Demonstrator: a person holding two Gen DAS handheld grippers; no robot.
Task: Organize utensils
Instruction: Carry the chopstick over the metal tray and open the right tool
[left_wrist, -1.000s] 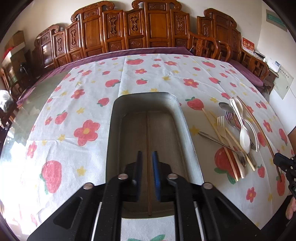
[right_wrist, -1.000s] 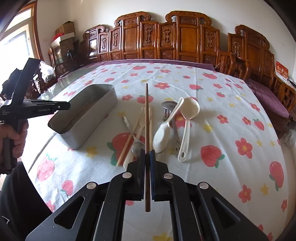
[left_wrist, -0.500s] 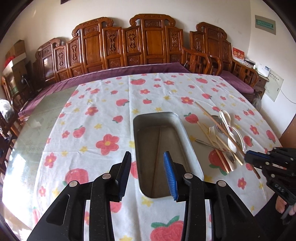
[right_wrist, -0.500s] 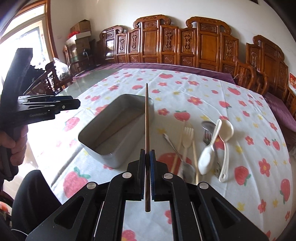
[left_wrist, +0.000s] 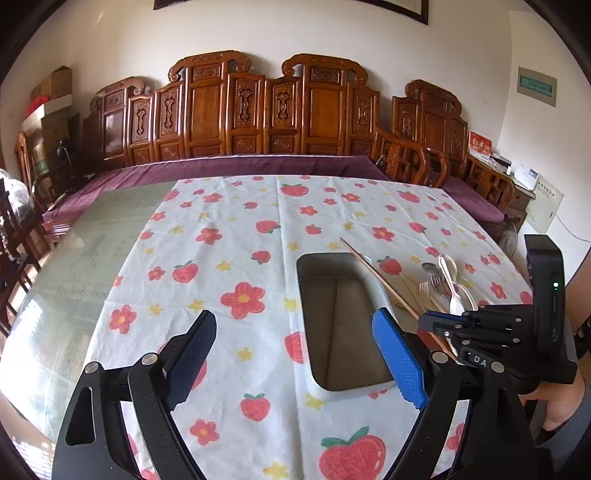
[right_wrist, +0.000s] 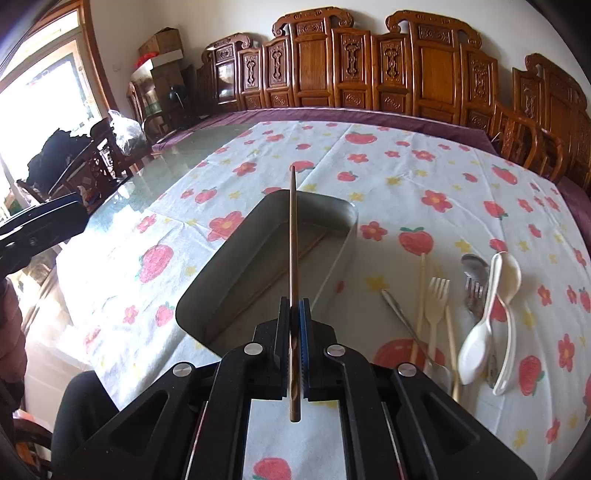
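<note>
- The right gripper (right_wrist: 294, 314) has its fingers clenched on a long, thin brown wooden chopstick (right_wrist: 293, 236), which points forward along the fingers and juts out behind them as well.
- In the right wrist view the chopstick runs over the open top of the grey rectangular metal tray (right_wrist: 334, 258); its tip appears past the tray's far rim. Whether it touches the tray cannot be told.
- In the left wrist view the same chopstick (left_wrist: 373, 271) slants across the tray's (left_wrist: 306, 317) right rim, with the right gripper (left_wrist: 439, 325) near the tray's right side.
- A second thin brown chopstick (left_wrist: 335, 321) lies flat on the tray's floor.
- The left gripper (left_wrist: 295, 350) hovers above the desk with its fingers spread wide and holding nothing; the blue-padded finger (left_wrist: 399, 360) overlaps the tray's near right corner in the view.
- The tray rests on a white tablecloth printed with red strawberries and flowers (right_wrist: 424, 177) that covers the desk.
- To the right of the tray lies a loose heap of cutlery: a cream plastic fork (right_wrist: 436, 306), two white plastic spoons (right_wrist: 484, 325), pale chopsticks (right_wrist: 421, 295), a metal spoon (right_wrist: 474, 266) and a thin metal handle (right_wrist: 402, 317).
- Carved wooden chairs (left_wrist: 258, 114) line the wall behind the desk.
</note>
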